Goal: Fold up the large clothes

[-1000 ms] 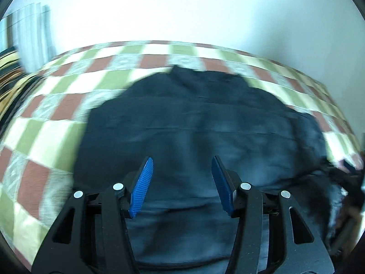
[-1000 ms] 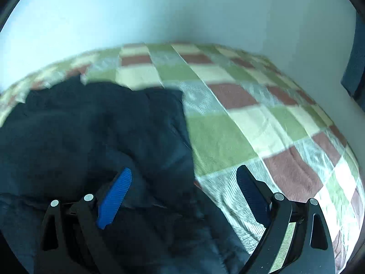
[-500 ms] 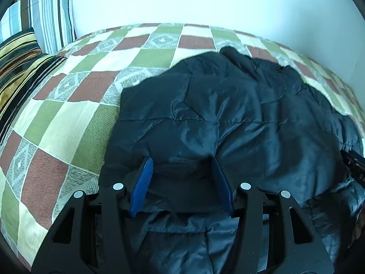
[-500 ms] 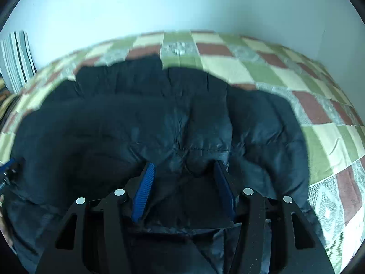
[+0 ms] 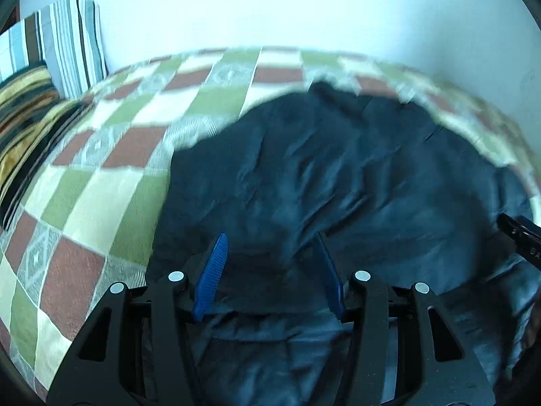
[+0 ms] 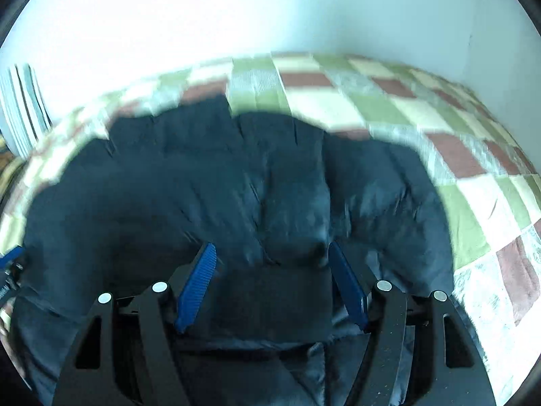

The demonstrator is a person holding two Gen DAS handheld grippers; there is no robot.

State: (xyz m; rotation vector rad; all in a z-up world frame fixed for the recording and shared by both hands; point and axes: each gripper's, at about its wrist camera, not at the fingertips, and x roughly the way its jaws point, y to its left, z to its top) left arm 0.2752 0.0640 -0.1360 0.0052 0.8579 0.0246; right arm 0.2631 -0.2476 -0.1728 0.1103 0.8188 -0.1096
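A large dark navy puffer jacket (image 5: 338, 176) lies spread on the checked bed cover and fills the right wrist view too (image 6: 236, 186). My left gripper (image 5: 272, 257) is open, its blue pads set apart over the jacket's near hem, with dark fabric between them. My right gripper (image 6: 270, 264) is open in the same way over the jacket's near edge. The tip of the right gripper shows at the right edge of the left wrist view (image 5: 520, 233). Both views are blurred by motion.
The bed cover (image 5: 101, 176) has green, cream and brown squares; it also shows in the right wrist view (image 6: 473, 169). Striped pillows (image 5: 64, 44) stand at the far left by the white wall (image 5: 270, 6).
Both grippers have swung in over the jacket's near edge and pulled back a little. The right gripper's jaws have narrowed from their wide opening a second ago.
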